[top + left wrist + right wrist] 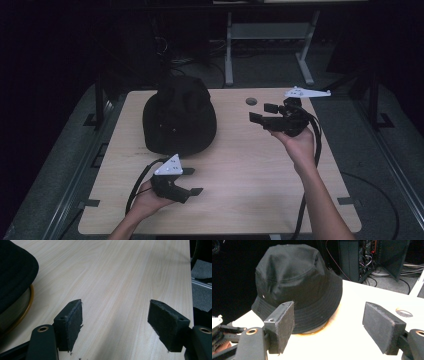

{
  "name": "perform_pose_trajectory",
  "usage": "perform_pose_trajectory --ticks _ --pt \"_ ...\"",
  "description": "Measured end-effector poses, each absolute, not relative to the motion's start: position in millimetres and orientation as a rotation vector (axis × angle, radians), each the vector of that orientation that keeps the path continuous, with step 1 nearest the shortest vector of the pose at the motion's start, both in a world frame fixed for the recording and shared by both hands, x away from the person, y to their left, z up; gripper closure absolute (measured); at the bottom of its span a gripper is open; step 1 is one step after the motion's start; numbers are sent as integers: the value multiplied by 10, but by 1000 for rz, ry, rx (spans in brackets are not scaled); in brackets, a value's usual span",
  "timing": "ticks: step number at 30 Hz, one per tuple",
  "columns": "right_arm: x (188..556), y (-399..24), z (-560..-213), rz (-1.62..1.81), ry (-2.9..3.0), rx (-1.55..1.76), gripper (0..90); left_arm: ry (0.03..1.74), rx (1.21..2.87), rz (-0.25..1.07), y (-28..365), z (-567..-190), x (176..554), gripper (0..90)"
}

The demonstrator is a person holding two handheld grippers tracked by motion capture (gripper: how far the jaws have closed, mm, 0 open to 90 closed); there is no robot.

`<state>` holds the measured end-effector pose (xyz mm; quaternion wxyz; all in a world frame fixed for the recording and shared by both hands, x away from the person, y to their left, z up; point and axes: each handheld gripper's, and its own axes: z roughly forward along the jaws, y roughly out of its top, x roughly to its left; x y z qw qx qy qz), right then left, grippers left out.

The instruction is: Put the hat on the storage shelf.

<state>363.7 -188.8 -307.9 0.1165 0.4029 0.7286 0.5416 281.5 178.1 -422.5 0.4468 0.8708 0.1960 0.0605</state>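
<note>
A black bucket hat (179, 117) sits crown-up at the back left of the light wooden table (235, 170), resting on a round stand with a brass-coloured rim (317, 331). My left gripper (191, 181) is held low over the table's front left, open and empty, pointing right; the hat's brim (15, 272) lies at its far left. My right gripper (265, 113) hovers at the back right, open and empty, aimed left at the hat (297, 285) with a gap of bare table between.
A round cable hole (251, 101) lies in the tabletop near the right gripper. Behind the table stand a grey desk frame (270, 40) and dark equipment with cables (367, 257). Cables trail from both grippers off the front edge.
</note>
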Motion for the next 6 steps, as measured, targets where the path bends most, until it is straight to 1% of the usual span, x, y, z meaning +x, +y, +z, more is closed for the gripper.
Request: perform_pose_trajectory --ticks 6 --pt "3546 -1983 -3156 1584 2124 1202 237 477 2160 155 1775 -4216 2809 274"
